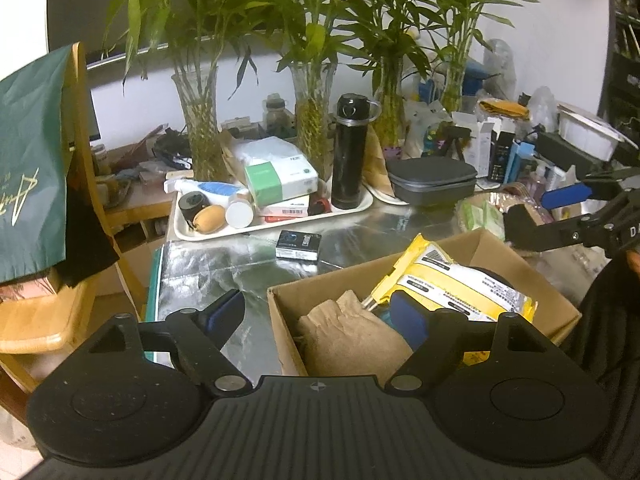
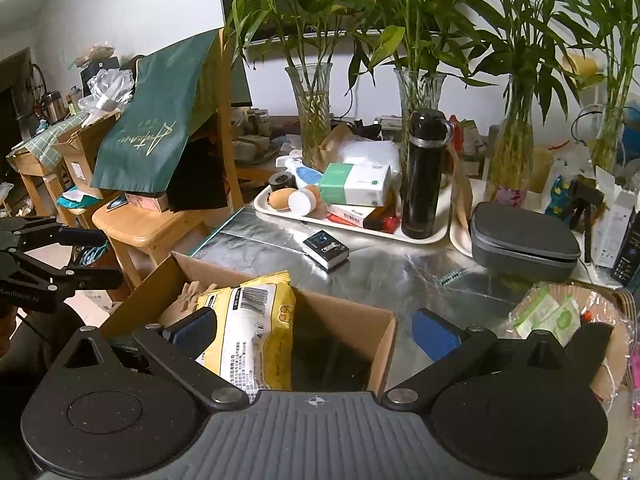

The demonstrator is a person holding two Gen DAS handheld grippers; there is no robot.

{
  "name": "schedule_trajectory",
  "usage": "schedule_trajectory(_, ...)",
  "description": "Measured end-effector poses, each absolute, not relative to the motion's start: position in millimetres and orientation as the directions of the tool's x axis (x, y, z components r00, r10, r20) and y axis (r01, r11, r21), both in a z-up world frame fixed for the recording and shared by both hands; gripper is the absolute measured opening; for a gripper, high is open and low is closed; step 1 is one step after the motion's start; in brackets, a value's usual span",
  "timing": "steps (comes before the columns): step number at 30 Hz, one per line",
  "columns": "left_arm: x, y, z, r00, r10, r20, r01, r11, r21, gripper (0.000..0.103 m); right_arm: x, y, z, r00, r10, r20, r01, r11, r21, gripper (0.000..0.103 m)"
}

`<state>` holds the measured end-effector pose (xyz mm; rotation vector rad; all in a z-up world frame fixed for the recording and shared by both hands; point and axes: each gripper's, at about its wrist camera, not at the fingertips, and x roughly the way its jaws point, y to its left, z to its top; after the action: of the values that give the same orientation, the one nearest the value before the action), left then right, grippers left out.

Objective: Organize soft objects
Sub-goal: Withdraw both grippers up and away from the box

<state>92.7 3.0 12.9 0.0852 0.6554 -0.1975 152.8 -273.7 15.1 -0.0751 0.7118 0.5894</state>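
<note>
An open cardboard box (image 1: 476, 248) stands at the near edge of the silver-covered table. Inside lie a folded tan cloth (image 1: 352, 336) and a yellow soft packet (image 1: 452, 280). My left gripper (image 1: 316, 314) hovers open over the box's left wall, its right finger above the contents and nothing gripped. In the right wrist view, my right gripper (image 2: 314, 332) is open astride the box's (image 2: 224, 268) right wall. Its left finger sits beside the yellow packet (image 2: 256, 320) without pinching it. Each gripper also shows in the other's view: the right gripper (image 1: 528, 212) and the left gripper (image 2: 108, 256).
A white tray (image 1: 352, 206) behind the box carries a black flask (image 1: 350, 152), tissue packs (image 1: 276, 176) and small items. A small black box (image 1: 298, 245) lies on the table. A grey case (image 2: 524, 240), glass vases, a basket with green packets (image 2: 548, 312) and a wooden chair (image 2: 160, 228) surround it.
</note>
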Motion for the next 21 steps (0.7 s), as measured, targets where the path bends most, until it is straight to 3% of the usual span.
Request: schedule_trajectory(21,120,23,5,0.771,-0.148,-0.619,0.168,0.985,-0.027,0.080,187,-292,-6,0.617,0.458,-0.640,-0.449,0.873,0.192,0.103)
